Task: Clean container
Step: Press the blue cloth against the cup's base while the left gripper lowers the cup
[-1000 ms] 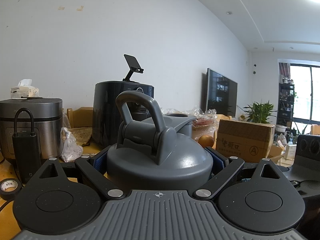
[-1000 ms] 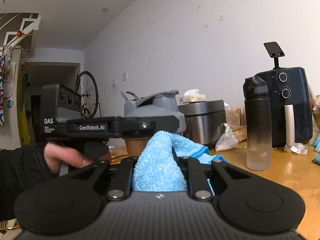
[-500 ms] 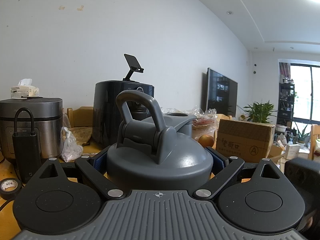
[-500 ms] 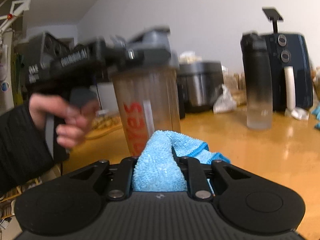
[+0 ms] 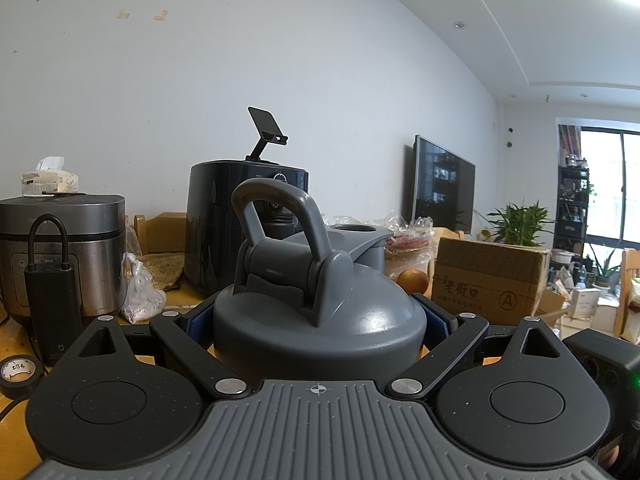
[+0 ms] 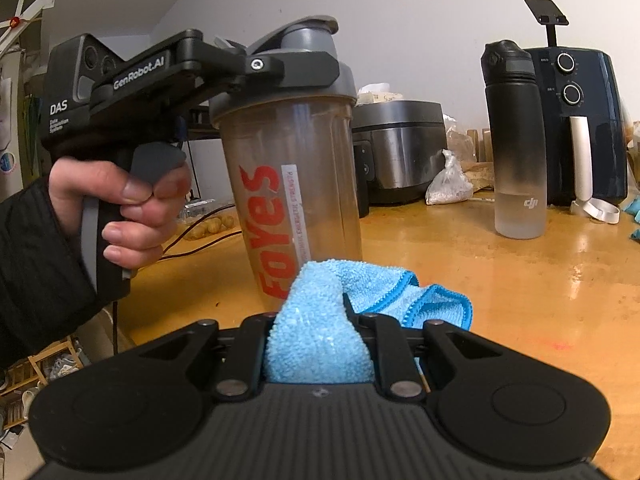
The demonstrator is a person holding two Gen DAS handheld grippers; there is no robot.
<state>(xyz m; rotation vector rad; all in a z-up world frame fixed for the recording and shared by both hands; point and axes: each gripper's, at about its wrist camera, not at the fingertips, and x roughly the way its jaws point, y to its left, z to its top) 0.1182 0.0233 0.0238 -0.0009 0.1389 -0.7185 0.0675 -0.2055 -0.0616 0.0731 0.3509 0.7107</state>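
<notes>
I hold the shaker bottle (image 6: 292, 184) upright on the wooden table (image 6: 520, 280), my left gripper (image 5: 318, 316) clamped around its grey lid (image 5: 320, 320) just under the flip cap and carry loop. Red lettering runs up its clear, cloudy wall. My right gripper (image 6: 320, 344) is pinched nearly closed on a blue microfibre cloth (image 6: 320, 336), which bunches up between the fingers and spills forward, its front fold right at the bottle's base; I cannot tell whether it touches.

The tabletop is glossy yellow wood with bright reflections and a crowded back edge along a white wall: a steel rice cooker (image 6: 400, 148) with a tissue box (image 5: 50, 182) on top, a knotted plastic bag (image 6: 448, 184), a black-capped frosted water bottle (image 6: 516, 140) standing well to the right, and a dark air fryer (image 6: 580, 128) carrying a phone stand (image 6: 546, 16). From the left view I see a black power bank (image 5: 50, 308), a tape roll (image 5: 18, 372), a cardboard box (image 5: 488, 280), an orange (image 5: 412, 280), a wall television (image 5: 444, 192), a potted plant (image 5: 520, 220) and a bright window (image 5: 612, 184).
</notes>
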